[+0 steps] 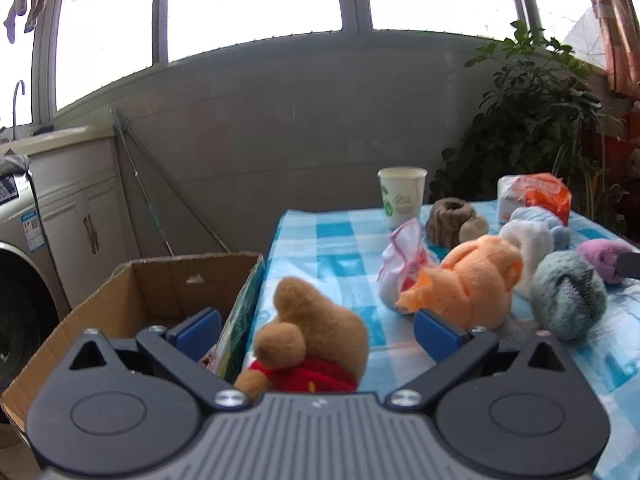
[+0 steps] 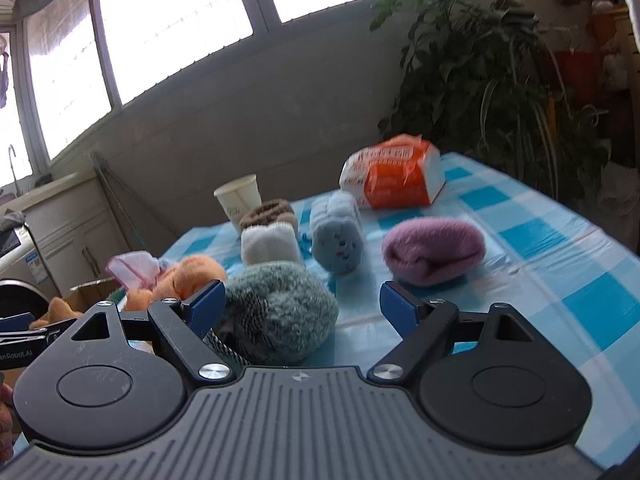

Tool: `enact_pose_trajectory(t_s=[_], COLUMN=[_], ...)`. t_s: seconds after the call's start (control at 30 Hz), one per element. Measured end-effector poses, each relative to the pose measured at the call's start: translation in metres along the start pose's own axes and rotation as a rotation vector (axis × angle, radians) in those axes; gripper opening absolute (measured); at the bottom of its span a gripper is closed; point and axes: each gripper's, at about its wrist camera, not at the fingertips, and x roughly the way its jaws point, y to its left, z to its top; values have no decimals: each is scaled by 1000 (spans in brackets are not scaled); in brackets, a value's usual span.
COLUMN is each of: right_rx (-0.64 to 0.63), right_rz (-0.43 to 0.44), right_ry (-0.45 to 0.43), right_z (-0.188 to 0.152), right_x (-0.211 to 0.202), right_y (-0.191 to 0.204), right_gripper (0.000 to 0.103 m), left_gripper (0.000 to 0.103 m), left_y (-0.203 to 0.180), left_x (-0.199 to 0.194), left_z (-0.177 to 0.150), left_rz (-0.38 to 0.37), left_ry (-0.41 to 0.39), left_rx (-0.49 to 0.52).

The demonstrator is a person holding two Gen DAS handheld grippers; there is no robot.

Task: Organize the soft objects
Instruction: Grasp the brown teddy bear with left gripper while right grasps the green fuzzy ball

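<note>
Blown-out daylight floods through the windows (pure white glare); fisheye bends the edges, everything slightly soft.

The left gripper points forward toward twelve o'clock, its two blue-padded fingers spread wide apart with nothing clamped between them. Its black linkage arms splay out to ten and two o'clock from the ribbed grey body. The right gripper is likewise spread wide, its blue fingers well apart and gripping nothing. In the right wrist view the left gripper's tip shows at nine o'clock, and a bit of the person's hand sits at the eight o'clock edge.
</note>
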Motion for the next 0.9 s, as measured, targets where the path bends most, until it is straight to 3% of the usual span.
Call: enact_pose_trajectory(t_s=[0.33, 0.5, 0.7, 0.9], right_rx=[13, 19, 14, -4], right_rz=[48, 60, 54, 46], right_ry=[89, 114, 122, 178], right_z=[1, 3, 3, 2], right_x=[31, 46, 55, 66], right_y=[6, 10, 12, 15], right_gripper=[103, 103, 103, 103], left_gripper=[102, 101, 101, 102], left_y=[-4, -15, -34, -51], left_x=[25, 22, 16, 16], left_z=[-8, -7, 0, 5], left_rz=[-56, -93, -206, -250], left_ry=[117, 105, 75, 70], left_rx=[-13, -7, -21, 45])
